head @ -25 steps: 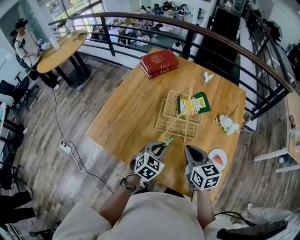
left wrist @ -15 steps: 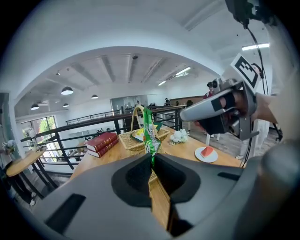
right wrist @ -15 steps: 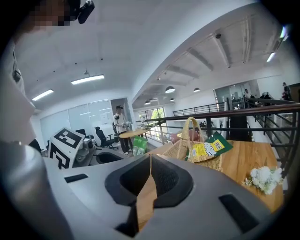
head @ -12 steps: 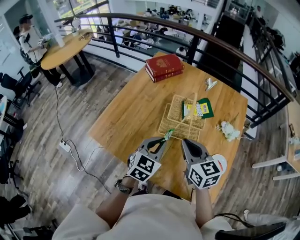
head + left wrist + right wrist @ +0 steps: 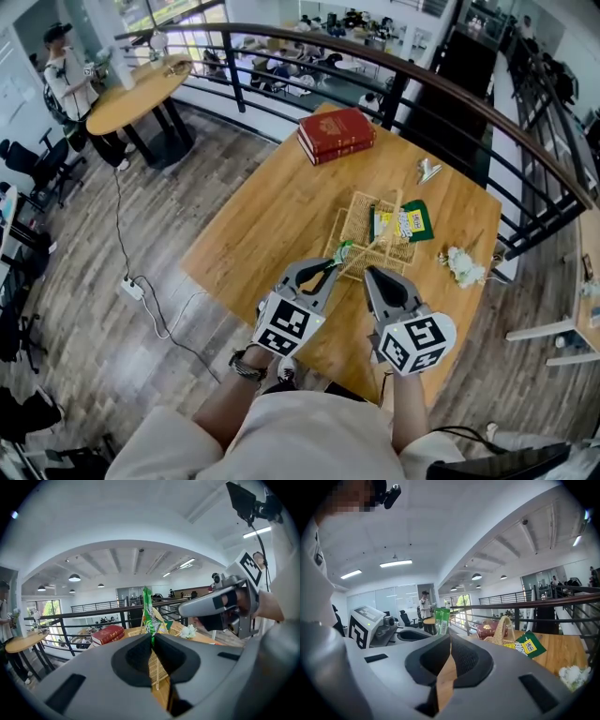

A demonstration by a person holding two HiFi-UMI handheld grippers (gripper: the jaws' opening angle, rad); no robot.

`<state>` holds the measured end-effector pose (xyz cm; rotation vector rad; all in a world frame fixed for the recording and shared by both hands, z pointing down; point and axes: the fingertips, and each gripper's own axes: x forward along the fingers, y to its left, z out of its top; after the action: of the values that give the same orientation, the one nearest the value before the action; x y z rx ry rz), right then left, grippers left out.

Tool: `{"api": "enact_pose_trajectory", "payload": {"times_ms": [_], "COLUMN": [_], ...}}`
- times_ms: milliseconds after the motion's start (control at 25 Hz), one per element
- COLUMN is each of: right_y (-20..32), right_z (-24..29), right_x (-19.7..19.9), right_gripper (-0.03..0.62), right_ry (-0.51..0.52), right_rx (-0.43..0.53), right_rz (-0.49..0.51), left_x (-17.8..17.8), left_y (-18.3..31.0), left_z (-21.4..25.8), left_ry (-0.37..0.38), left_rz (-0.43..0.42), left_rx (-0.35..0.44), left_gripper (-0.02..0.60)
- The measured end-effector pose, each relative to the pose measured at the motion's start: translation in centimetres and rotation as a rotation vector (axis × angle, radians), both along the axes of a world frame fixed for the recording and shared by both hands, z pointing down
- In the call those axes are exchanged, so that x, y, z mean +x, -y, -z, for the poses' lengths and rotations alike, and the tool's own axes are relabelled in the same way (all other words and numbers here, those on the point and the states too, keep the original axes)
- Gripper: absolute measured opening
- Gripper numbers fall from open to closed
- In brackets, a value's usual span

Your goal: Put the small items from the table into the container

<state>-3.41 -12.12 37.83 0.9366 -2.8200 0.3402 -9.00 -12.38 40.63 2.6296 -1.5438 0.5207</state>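
My left gripper (image 5: 330, 269) is shut on a small green packet (image 5: 342, 251), which stands up from its closed jaws (image 5: 149, 613) in the left gripper view. The packet hangs just short of the near edge of the wicker basket (image 5: 361, 223) on the wooden table (image 5: 281, 206). A green and yellow packet (image 5: 404, 223) lies at the basket's right side. My right gripper (image 5: 376, 278) is beside the left one, shut with nothing between its fingers (image 5: 449, 637). From the right gripper view the left gripper's green packet (image 5: 442, 620) shows at left, and the basket handle (image 5: 505, 627) ahead.
Two red books (image 5: 336, 134) lie at the table's far corner. A silver clip (image 5: 428, 171) and a bunch of white flowers (image 5: 461, 265) sit on the right side. A black railing (image 5: 441, 84) runs behind the table. A person stands by a round table (image 5: 131, 94) far left.
Both grippers have risen and moved forward toward the basket, the left one carrying the green packet. The round red and white thing near the right gripper is now hidden behind it.
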Motion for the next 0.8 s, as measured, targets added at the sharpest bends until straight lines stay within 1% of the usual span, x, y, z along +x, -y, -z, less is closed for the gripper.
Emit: {"api": "enact_pose_trajectory", "payload": {"times_ms": [240,360,600,800], "right_y": [1.7,2.8,4.6,5.5], "right_z": [-0.1,-0.5,-1.3,-2.3], "right_x": [-0.1,0.3,1.7,2.8], "right_gripper": [0.020,0.020,0.020,0.020], "right_ry": [0.004,0.000,-0.011,-0.020], "right_rx": [-0.005,-0.013,-0.032,-0.058], "right_rz": [-0.014,-0.026,-0.062,-0.096], "left_x": [0.4,0.9,1.5,2.5], "left_y": [3.6,6.0,10.8,13.2], "left_z": [-0.2,-1.0,-3.7,-5.9], "left_ry": [-0.041,-0.047,-0.054,-0.042], "left_rz": [0.016,0.011,0.014,-0.008], "left_rx": [-0.004,-0.018,-0.077,-0.133], "left_gripper": [0.028,0.028,0.028,0.028]}}
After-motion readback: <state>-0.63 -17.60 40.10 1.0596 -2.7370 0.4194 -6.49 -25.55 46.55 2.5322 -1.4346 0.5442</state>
